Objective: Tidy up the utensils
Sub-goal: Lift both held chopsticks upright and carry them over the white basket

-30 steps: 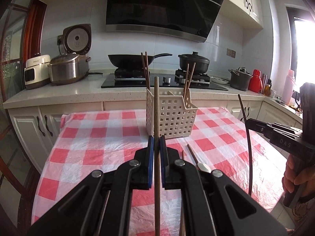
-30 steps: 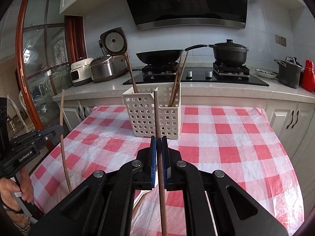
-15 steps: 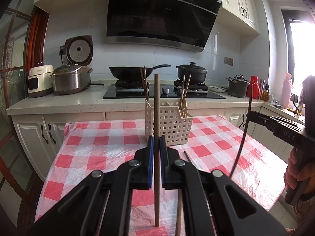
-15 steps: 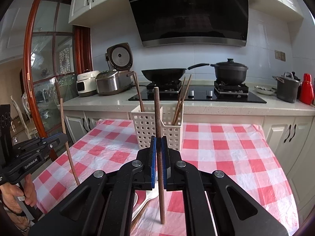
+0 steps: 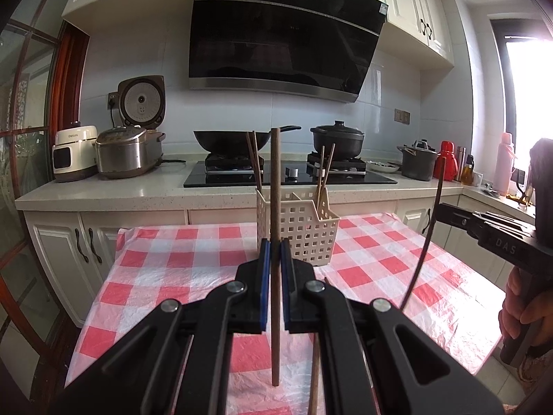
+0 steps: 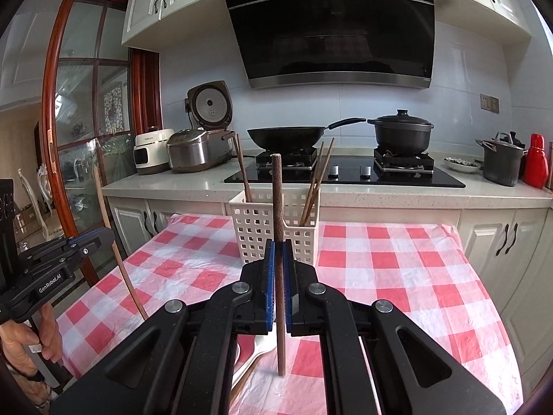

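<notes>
A white perforated basket (image 5: 304, 231) stands on the red-checked tablecloth and holds several chopsticks; it also shows in the right wrist view (image 6: 262, 231). My left gripper (image 5: 273, 266) is shut on a brown chopstick (image 5: 275, 186), held upright above the table in front of the basket. My right gripper (image 6: 279, 269) is shut on a darker brown chopstick (image 6: 277, 200), also upright. Each gripper appears in the other's view: the right one (image 5: 439, 211) with its thin stick, the left one (image 6: 103, 235) with its stick. A white spoon (image 6: 254, 354) lies on the cloth under my right gripper.
Behind the table (image 5: 172, 266) runs a counter with a hob, a black wok (image 5: 231, 140), a black pot (image 5: 337, 138), rice cookers (image 5: 128, 148) and bottles at the right. Another chopstick (image 5: 314, 373) lies on the cloth. Cabinet doors stand below the counter.
Both grippers have risen and tilted up with their chopsticks, so the stick tips now hang above the cloth and the basket sits lower in view.
</notes>
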`<state>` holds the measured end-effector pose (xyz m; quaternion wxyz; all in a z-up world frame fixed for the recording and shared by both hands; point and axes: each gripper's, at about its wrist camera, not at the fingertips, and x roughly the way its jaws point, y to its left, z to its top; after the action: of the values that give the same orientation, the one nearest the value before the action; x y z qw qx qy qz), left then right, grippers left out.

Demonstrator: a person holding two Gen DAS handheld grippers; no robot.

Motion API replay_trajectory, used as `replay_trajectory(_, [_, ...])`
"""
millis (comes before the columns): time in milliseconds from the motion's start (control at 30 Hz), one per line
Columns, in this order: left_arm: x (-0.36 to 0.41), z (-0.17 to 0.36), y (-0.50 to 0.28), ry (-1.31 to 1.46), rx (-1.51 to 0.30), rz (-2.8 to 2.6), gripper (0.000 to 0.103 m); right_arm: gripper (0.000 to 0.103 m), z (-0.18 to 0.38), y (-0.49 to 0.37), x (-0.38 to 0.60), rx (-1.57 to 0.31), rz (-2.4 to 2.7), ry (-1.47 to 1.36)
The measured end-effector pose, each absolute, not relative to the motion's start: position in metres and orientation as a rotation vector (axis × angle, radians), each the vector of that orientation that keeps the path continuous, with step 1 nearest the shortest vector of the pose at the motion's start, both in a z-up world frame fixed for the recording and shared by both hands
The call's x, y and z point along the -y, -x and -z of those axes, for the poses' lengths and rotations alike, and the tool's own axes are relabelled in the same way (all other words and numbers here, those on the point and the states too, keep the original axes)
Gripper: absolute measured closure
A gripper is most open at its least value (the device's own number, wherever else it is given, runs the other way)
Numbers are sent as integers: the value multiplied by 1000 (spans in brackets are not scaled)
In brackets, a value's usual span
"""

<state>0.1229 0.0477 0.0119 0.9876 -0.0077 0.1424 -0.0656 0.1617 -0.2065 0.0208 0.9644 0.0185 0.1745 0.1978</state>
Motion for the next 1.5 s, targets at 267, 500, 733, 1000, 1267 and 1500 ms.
replay_trajectory(267, [-46, -14, -125, 3, -267, 131, 97, 101, -24, -160, 204, -350, -410, -24])
replay_trajectory(500, [-40, -16, -134, -10, -275, 142, 97, 101, -24, -167, 205, -359, -408, -28])
replay_trajectory(733, [-43, -10, -139, 0, -295, 142, 97, 98, 10, -201, 201, -564, -440, -48])
replay_trajectory(1000, [-47, -2, -147, 4, -311, 136, 97, 66, 24, -243, 201, -605, -394, -21])
replay_trajectory(1267, [-52, -1, -156, 10, -313, 136, 97, 66, 39, -282, 179, -660, -423, -7])
replay_trajectory(1500, [-53, -1, -162, 0, -321, 133, 97, 69, 52, -328, 159, -738, -438, 2])
